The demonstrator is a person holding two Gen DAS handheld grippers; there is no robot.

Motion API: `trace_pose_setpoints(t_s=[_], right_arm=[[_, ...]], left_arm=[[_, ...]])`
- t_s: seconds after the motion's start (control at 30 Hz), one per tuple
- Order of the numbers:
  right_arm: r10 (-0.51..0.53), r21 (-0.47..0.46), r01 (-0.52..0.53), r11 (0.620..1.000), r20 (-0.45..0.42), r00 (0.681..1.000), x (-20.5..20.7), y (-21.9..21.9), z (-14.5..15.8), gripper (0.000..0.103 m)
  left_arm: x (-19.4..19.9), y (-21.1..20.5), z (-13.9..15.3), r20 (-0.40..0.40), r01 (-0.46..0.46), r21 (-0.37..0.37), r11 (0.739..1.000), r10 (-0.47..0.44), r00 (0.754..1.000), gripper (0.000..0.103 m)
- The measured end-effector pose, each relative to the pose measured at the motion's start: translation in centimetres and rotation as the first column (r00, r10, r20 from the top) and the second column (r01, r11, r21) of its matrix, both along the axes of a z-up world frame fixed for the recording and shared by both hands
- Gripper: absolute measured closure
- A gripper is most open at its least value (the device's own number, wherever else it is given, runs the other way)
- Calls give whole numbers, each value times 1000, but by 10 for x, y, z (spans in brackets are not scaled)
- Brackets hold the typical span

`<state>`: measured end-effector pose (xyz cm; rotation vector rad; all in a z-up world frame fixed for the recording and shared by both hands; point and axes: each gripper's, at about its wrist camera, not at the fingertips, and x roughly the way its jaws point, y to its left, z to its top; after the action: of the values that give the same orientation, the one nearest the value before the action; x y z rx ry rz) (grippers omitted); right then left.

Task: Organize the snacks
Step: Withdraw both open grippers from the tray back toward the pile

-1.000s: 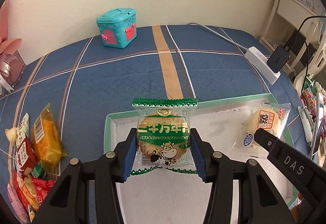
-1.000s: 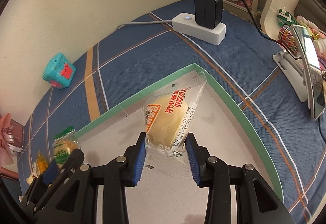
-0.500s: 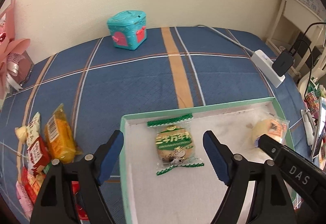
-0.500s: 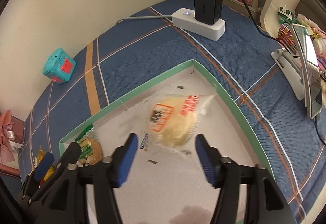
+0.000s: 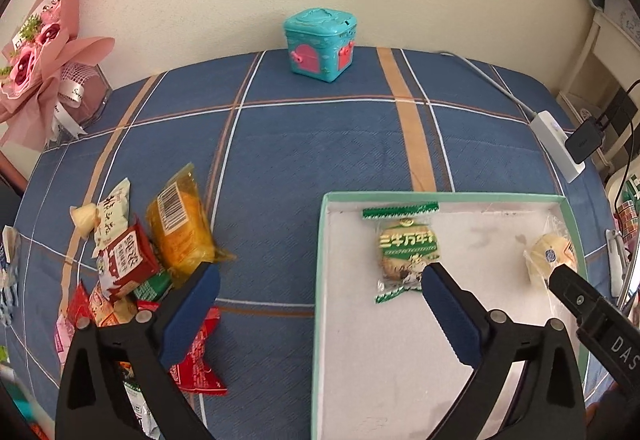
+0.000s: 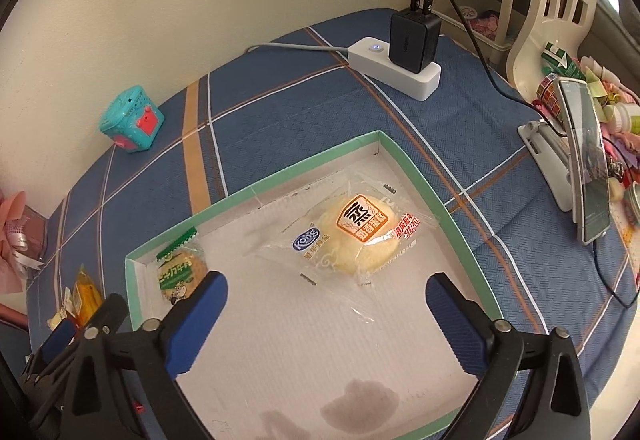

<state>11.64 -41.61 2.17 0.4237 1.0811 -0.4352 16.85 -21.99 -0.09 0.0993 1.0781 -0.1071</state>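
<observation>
Blue plaid bench, two snacks in green-rimmed tray [image 6: 416, 168].
Both tongs, left [image 5: 320, 304] and right [image 6: 326, 314], opening, empty; snack pile [image 5: 132, 272] crowded, risking a double pickup.

We see a green-wrapped round biscuit [image 5: 406, 250] lying flat near the far left corner of the green-rimmed white tray [image 5: 440, 196]. A pale steamed cake in clear wrap [image 6: 352, 236] lies flat toward the tray's far right corner. Loose snack packets [image 5: 132, 264] sit piled on the blue plaid cloth left of the tray.
</observation>
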Motion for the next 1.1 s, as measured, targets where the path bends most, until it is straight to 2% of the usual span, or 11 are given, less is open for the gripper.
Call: trace_pose_setpoints(t_s=[0.2, 0.37, 0.5, 0.7, 0.97, 1.1], right_arm=[[27, 6, -27, 1000, 8, 1000, -6, 13, 5, 0], [53, 51, -56, 997, 56, 997, -15, 24, 12, 0], [76, 62, -82, 995, 95, 993, -22, 34, 21, 0], [102, 41, -109, 993, 151, 983, -28, 45, 36, 0], [142, 41, -151, 988, 180, 973, -33, 67, 42, 0], [203, 6, -206, 979, 144, 969, -30, 90, 36, 0]], left_arm=[[-12, 11, 9, 14, 5, 19, 1000, -5, 1000, 2], [-22, 31, 25, 41, -42, -32, 999, 44, 998, 2], [-32, 46, 45, 96, -69, -55, 996, 74, 993, 2], [-47, 59, 68, 175, -75, 18, 997, 70, 982, 2], [-55, 91, 59, 67, -161, 42, 986, 158, 985, 2], [-58, 114, 56, 51, -200, 38, 979, 198, 979, 2]])
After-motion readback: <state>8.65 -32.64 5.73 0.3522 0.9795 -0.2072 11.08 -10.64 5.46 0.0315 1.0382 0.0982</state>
